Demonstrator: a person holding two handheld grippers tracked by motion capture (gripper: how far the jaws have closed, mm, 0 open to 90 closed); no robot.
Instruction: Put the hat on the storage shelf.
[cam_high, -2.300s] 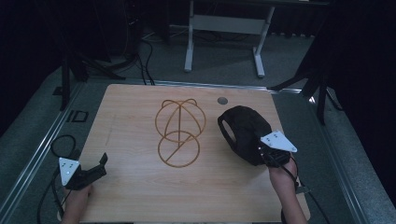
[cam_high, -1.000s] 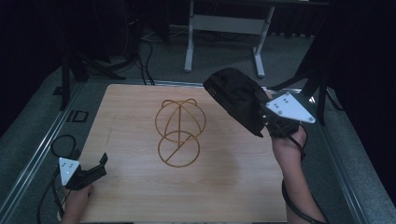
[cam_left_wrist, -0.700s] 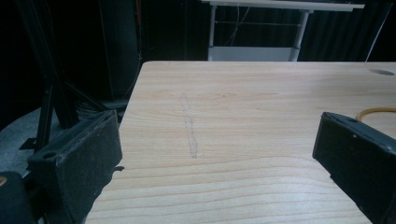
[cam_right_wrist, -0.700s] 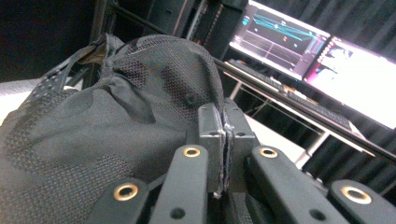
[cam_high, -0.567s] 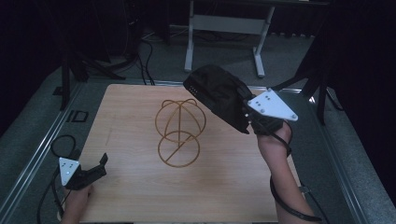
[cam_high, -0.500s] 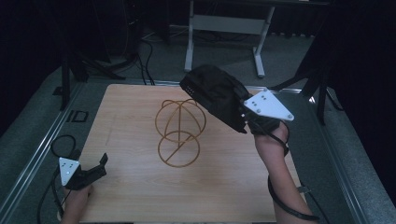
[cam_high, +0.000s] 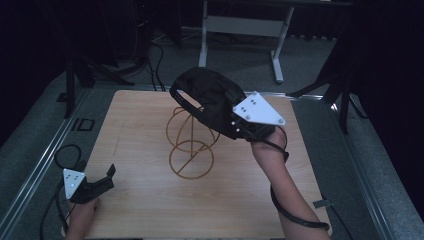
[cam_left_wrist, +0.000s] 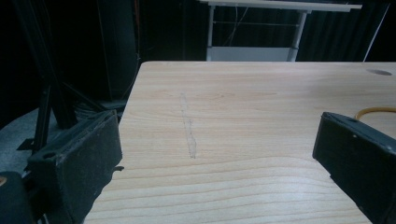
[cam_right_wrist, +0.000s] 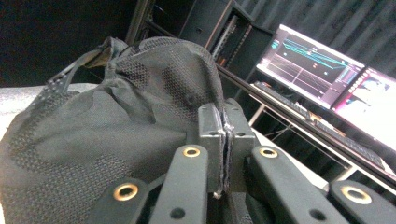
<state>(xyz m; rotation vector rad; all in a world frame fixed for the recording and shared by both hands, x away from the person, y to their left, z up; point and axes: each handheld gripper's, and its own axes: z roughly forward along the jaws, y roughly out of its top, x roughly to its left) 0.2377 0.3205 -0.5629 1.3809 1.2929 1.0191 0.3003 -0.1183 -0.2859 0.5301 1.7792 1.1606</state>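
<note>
High view: a black mesh cap is held pinched by the right gripper above the gold wire stand; lowering toward six o'clock seems needed, while the left gripper is left open.

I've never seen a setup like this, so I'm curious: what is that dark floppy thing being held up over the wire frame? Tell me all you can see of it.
It is a black mesh fabric cap with a perforated weave, soft and crumpled, with a narrow strap looping at its edge. The right gripper holds it in the air, jaws shut on a fold of cloth. In the high view it hangs over the top of the golden wire stand on the wooden table; whether it touches the stand cannot be told.
</note>
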